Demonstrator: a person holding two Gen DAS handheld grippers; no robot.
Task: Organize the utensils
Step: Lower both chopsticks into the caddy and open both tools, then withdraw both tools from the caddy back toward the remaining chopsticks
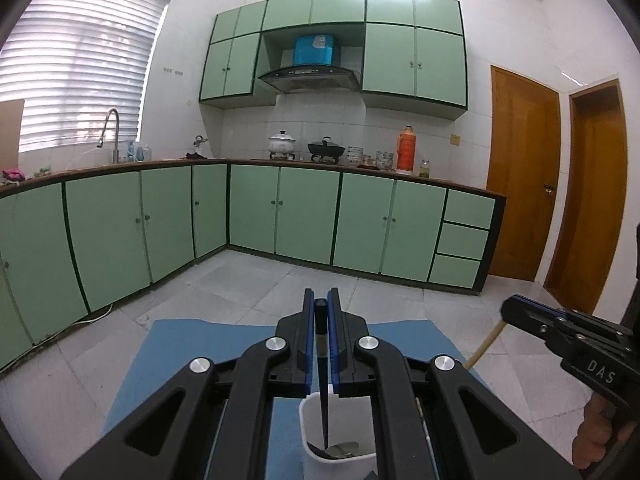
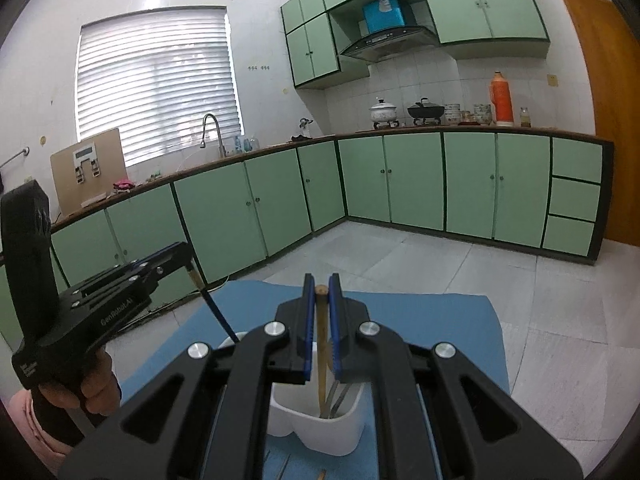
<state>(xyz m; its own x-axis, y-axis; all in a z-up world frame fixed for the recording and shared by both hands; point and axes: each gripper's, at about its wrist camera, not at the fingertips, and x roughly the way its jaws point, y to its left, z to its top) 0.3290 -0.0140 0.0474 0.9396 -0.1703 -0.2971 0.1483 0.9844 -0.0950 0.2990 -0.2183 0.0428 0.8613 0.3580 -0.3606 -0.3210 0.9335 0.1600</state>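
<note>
Both grippers [image 1: 321, 300] [image 2: 321, 285] clamp utensils [image 1: 323, 408] [image 2: 322, 360] over holder [image 2: 320, 434].

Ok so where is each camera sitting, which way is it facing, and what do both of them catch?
Left wrist: rides the left gripper, facing the green cabinets and stove; its gripper is shut on a dark utensil dipping into the white holder; the right gripper and a hand show at right.
Right wrist: rides the right gripper, turned more toward the window; shut on a wooden utensil in the holder; left gripper at left.
Shared: holder, blue mat, each other's gripper, orange thermos.
</note>
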